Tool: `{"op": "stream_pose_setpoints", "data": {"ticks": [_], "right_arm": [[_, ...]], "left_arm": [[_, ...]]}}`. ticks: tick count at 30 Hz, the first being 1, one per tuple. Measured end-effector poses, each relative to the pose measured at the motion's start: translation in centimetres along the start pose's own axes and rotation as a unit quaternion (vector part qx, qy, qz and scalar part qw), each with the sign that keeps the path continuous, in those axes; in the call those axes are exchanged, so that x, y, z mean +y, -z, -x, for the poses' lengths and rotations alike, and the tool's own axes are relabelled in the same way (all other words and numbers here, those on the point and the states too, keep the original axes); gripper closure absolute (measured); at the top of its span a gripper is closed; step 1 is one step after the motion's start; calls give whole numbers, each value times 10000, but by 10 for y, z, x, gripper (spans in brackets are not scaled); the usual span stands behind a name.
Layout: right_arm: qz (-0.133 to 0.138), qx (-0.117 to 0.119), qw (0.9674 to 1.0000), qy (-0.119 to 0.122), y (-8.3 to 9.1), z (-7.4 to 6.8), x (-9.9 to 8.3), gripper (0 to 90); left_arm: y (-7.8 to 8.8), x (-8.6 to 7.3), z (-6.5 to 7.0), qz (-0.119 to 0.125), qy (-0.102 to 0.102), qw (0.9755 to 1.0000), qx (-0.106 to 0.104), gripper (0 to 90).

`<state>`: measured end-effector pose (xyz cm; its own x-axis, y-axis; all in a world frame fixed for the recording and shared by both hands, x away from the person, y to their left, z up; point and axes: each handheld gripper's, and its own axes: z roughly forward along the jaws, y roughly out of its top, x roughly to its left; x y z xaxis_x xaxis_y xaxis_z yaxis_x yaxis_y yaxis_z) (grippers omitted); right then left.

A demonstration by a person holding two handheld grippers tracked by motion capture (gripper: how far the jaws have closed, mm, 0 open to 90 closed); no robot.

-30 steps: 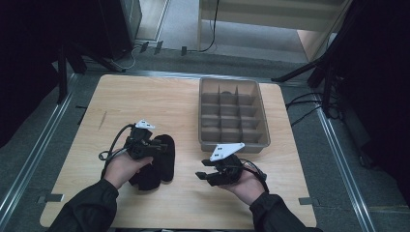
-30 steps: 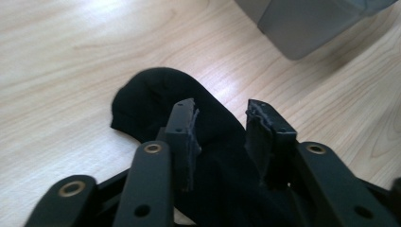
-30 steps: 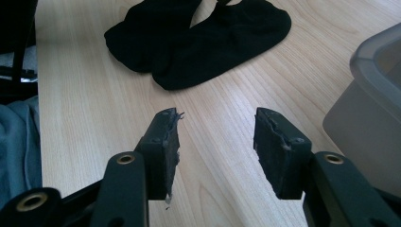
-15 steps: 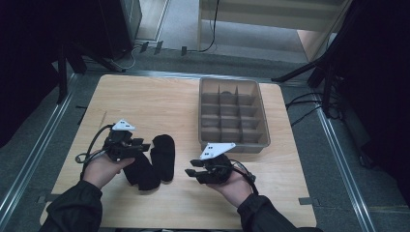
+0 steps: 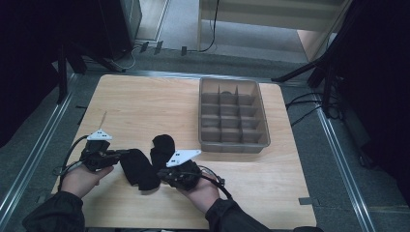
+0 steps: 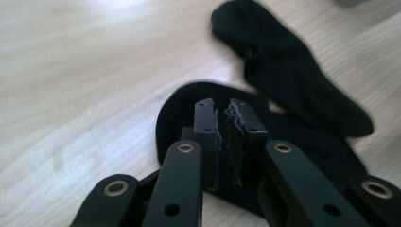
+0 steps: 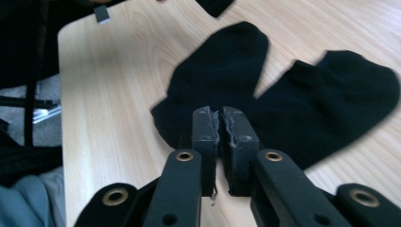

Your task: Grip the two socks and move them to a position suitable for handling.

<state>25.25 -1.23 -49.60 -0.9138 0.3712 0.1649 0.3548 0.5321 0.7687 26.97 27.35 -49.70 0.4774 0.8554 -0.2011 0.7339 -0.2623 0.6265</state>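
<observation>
I see two black ankle socks lying flat on the wooden table (image 5: 145,101), near its front edge, left of the divided grey tray (image 5: 234,116). The left sock (image 5: 139,168) and right sock (image 5: 162,147) overlap (matte, plain knit). My left gripper (image 5: 120,153) has just closed on the left sock's edge; my right gripper (image 5: 162,175) has just pinched shut at the socks' near ends.
</observation>
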Motion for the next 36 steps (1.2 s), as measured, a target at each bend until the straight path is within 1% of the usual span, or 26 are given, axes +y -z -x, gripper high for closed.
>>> {"op": "stream_pose_setpoints", "data": {"ticks": [1, 2, 3, 5, 6, 8, 9, 12, 14, 15, 16, 17, 19, 20, 22, 24, 28, 30, 31, 32, 33, 36], "right_arm": [[6, 23, 10000, -8, -4, -3, 1, 860], [2, 59, 10000, -17, -8, -5, 1, 861], [-21, 76, 10000, -2, -12, -7, 1, 863], [-97, 121, 9999, 18, -21, -11, -1, 863], [-120, 141, 9998, 22, -25, -13, -2, 864], [-179, 149, 9997, 25, -32, -16, -4, 863], [-203, 154, 9997, 41, -36, -17, -6, 863], [-332, 96, 9994, 91, -46, -17, -10, 864], [-433, 73, 9990, 54, -51, -15, -13, 864], [-464, 53, 9989, 80, -53, -14, -14, 872], [-497, 14, 9987, 113, -54, -13, -16, 877], [-537, 1, 9985, 89, -54, -11, -17, 878], [-579, 19, 9983, 81, -54, -8, -19, 878], [-561, 41, 9984, 37, -53, -6, -20, 884], [-538, 14, 9985, 34, -52, -3, -21, 890], [-534, -50, 9985, 92, -51, 0, -21, 889], [-575, -114, 9982, 103, -48, 10, -21, 887], [-577, -128, 9982, 106, -47, 16, -20, 867], [-571, -65, 9983, 60, -46, 19, -20, 846], [-561, 26, 9984, -21, -46, 23, -20, 839], [-554, 14, 9984, -47, -46, 26, -20, 833], [-581, -43, 9983, 29, -46, 28, -18, 821]], "left_arm": [[-2, -1, -1, -30, -1, 10000, 19, 812], [-4, -1, -2, -46, 6, 10000, -31, 813], [-5, -1, -1, -23, -55, 10000, 0, 814], [-9, -2, -1, -56, -147, 9999, 29, 821], [-11, -2, 0, -75, -151, 9999, 33, 823], [-16, -4, -1, -176, -175, 9997, -21, 823], [-17, -5, 0, -210, -210, 9996, 0, 834], [-20, -8, 1, -283, -227, 9993, 6, 849], [-23, -11, 0, -412, -232, 9989, 34, 850], [-24, -12, 0, -483, -222, 9986, 44, 851], [-25, -13, -1, -510, -231, 9984, 51, 853], [-25, -14, -2, -526, -194, 9984, 28, 853], [-25, -15, -2, -597, -199, 9980, 47, 853], [-26, -16, -2, -614, -198, 9979, 46, 853], [-25, -17, 0, -636, -225, 9977, 40, 854], [-25, -19, 1, -626, -225, 9978, 36, 854], [-22, -22, 2, -649, -194, 9977, 22, 855], [-21, -24, 4, -657, -174, 9977, 71, 855], [-20, -25, 5, -683, -120, 9976, 88, 855], [-19, -26, 6, -704, -119, 9974, 79, 855], [-18, -27, 8, -731, -126, 9972, 44, 854], [-17, -29, 12, -771, -126, 9969, -5, 849]]}}
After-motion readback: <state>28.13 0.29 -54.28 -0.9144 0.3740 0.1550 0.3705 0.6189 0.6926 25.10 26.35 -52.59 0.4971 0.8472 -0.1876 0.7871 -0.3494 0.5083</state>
